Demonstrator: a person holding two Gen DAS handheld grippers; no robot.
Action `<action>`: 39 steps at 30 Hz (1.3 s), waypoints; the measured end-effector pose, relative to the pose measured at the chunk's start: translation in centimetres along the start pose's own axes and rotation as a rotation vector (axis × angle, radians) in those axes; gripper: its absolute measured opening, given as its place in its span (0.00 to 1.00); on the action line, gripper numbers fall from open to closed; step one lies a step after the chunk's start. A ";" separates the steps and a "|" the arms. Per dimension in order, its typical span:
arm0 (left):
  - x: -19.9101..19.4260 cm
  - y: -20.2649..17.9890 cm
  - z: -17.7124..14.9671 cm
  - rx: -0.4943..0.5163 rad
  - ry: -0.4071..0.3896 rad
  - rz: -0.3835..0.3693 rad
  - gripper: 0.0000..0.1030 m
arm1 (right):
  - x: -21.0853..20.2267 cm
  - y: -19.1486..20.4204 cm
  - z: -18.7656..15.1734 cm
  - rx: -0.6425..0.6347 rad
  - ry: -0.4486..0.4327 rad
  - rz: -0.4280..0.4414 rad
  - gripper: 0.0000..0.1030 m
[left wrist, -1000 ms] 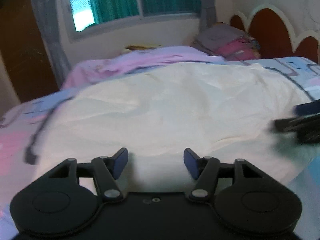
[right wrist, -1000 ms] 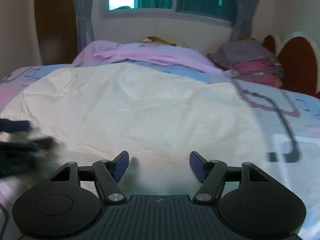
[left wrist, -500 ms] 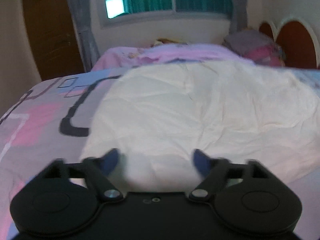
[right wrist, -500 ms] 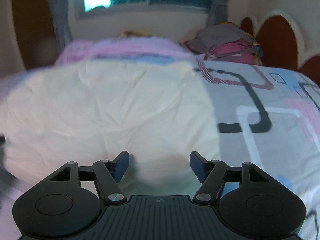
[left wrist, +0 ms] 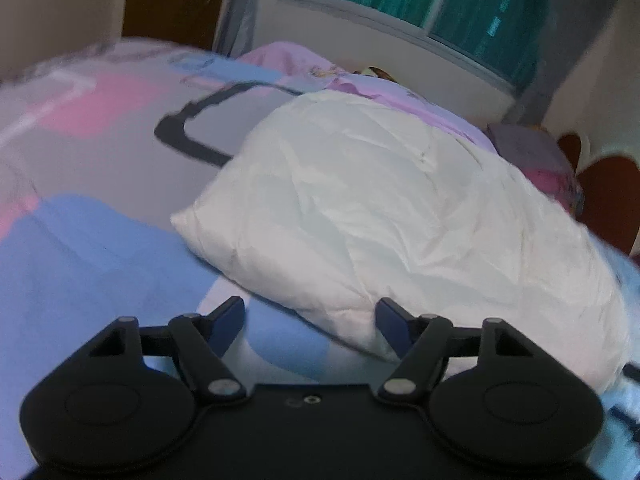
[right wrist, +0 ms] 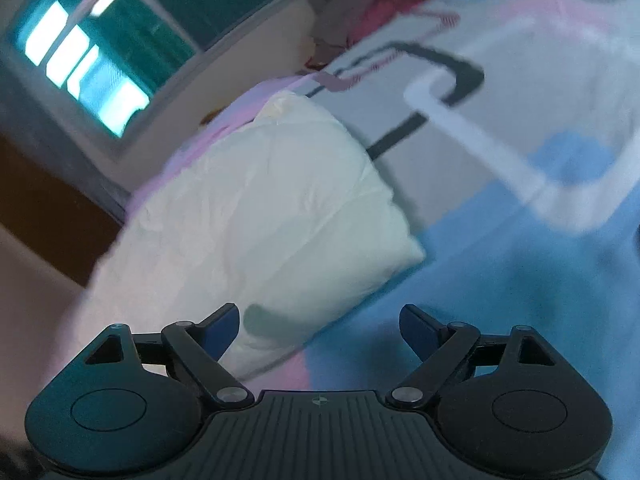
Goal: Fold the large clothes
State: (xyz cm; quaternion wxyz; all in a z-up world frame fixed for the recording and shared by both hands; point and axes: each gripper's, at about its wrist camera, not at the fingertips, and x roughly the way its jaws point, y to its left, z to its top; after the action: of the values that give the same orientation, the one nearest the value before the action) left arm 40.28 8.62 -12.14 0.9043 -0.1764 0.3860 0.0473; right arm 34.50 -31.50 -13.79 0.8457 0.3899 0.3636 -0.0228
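A large cream-white cloth lies spread on the patterned bed; it also shows in the right wrist view. My left gripper is open and empty, just above the cloth's near left edge, with its near left corner ahead to the left. My right gripper is open and empty, at the cloth's near right edge, with the near right corner just ahead. Both views are tilted and blurred.
The bed sheet has pink, blue and grey blocks with dark lines. A pink blanket lies behind the cloth. Folded clothes sit by the brown headboard. A window and a brown door are behind.
Both grippers have moved apart, the left toward the cloth's left corner and the right toward its right corner, and both have tilted. Both stay open and empty.
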 end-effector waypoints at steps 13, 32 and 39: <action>4.4 2.3 2.5 -0.244 -0.005 -0.087 0.68 | 3.3 -0.6 2.2 0.149 -0.045 0.023 0.75; -0.4 -0.1 2.4 -0.073 -0.048 -0.076 0.17 | -0.9 2.4 1.3 -0.062 -0.071 -0.019 0.24; -4.1 0.7 -0.7 -0.058 -0.041 -0.080 0.17 | -5.5 1.7 -1.2 -0.096 -0.069 -0.031 0.24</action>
State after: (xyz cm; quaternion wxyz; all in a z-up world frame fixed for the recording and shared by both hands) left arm 36.75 9.23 -9.86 0.9077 -0.2167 0.3584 0.0259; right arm 30.31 -30.85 -9.75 0.8751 0.3421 0.3408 -0.0321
